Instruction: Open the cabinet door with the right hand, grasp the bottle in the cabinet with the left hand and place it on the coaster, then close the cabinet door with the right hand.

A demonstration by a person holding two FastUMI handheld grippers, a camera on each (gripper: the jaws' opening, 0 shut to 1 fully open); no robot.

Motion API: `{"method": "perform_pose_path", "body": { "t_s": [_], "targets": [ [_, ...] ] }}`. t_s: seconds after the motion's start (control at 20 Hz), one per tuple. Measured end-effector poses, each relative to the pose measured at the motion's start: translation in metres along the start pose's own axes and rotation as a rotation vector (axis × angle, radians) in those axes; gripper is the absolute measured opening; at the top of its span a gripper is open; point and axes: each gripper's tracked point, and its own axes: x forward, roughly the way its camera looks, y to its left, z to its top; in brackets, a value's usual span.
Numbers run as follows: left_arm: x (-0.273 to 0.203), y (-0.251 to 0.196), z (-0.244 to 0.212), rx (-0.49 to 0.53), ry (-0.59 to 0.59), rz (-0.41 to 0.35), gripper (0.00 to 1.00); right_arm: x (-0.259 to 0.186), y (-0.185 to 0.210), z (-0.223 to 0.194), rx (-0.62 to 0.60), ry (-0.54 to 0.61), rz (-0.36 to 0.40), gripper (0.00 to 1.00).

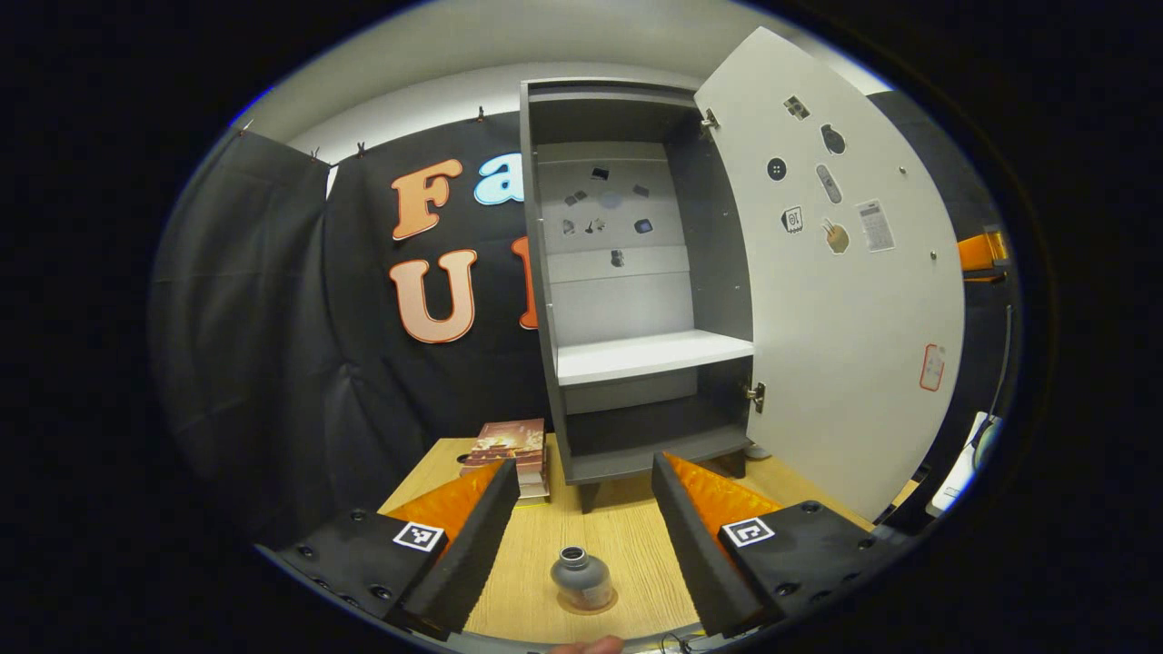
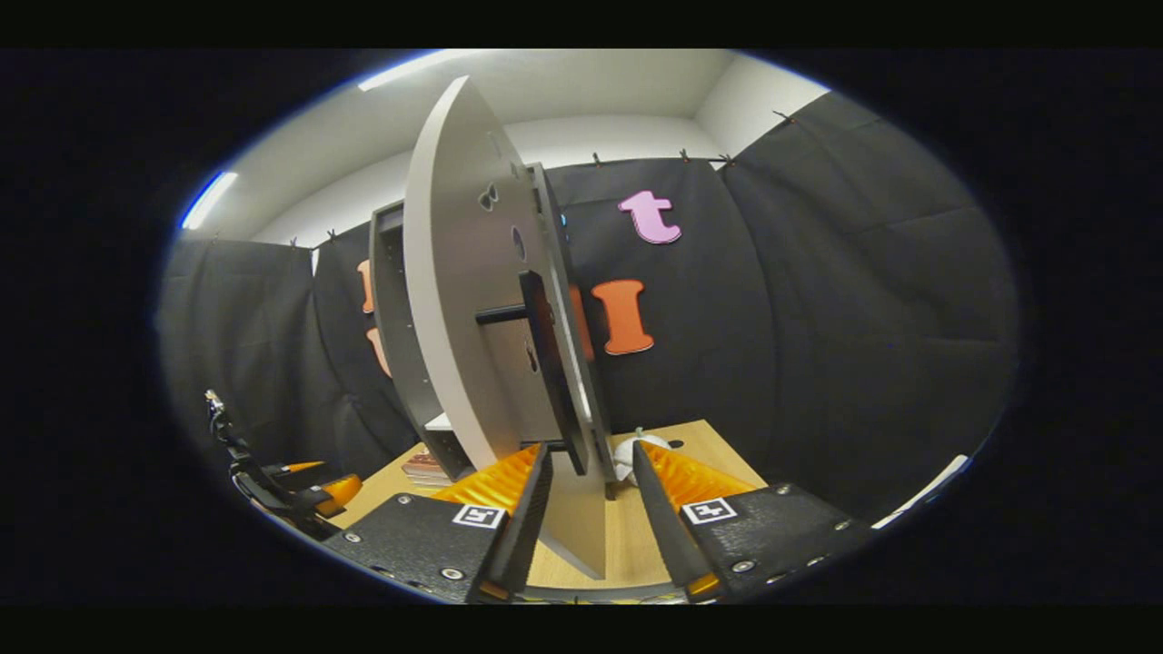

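In the left gripper view a small grey bottle [image 1: 581, 577] stands upright on a round brown coaster [image 1: 589, 603] on the wooden table, low between my fingers. The left gripper [image 1: 586, 468] is open and does not touch the bottle. Behind it the grey cabinet [image 1: 636, 354] stands with its white door [image 1: 845, 300] swung wide to the right; its shelves are bare. In the right gripper view the door [image 2: 463, 300] is seen edge-on with its black handle [image 2: 545, 363]. The right gripper [image 2: 591, 451] is open, and the door's lower edge passes between its fingers.
A stack of books [image 1: 509, 445] lies on the table [image 1: 627, 536] left of the cabinet's foot. A white object [image 2: 627, 454] sits on the table behind the door. The other gripper [image 2: 300, 495] shows at the lower left of the right gripper view.
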Motion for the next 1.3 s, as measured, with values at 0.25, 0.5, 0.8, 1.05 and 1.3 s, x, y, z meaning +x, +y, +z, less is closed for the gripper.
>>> {"method": "perform_pose_path", "body": {
  "t_s": [0.25, 0.5, 0.8, 1.05, 1.3],
  "targets": [
    [-0.011, 0.006, 0.009, -0.006, -0.017, 0.015, 0.95, 0.005, 0.039, -0.005, -0.006, 0.009, 0.075, 0.57],
    [-0.029, 0.039, 0.009, 0.001, -0.017, 0.08, 0.96, 0.023, 0.097, -0.014, 0.004, 0.012, 0.199, 0.57],
    [-0.045, 0.087, 0.014, -0.004, -0.024, 0.161, 0.94, 0.054, 0.157, -0.023, -0.001, 0.026, 0.309, 0.57],
    [-0.026, 0.126, 0.018, -0.034, -0.035, 0.178, 0.94, 0.099, 0.207, -0.03, -0.06, 0.021, 0.304, 0.65],
    [0.003, 0.16, 0.033, -0.034, -0.078, 0.156, 0.96, 0.155, 0.272, -0.033, -0.07, 0.021, 0.287, 0.7]
  ]
}}
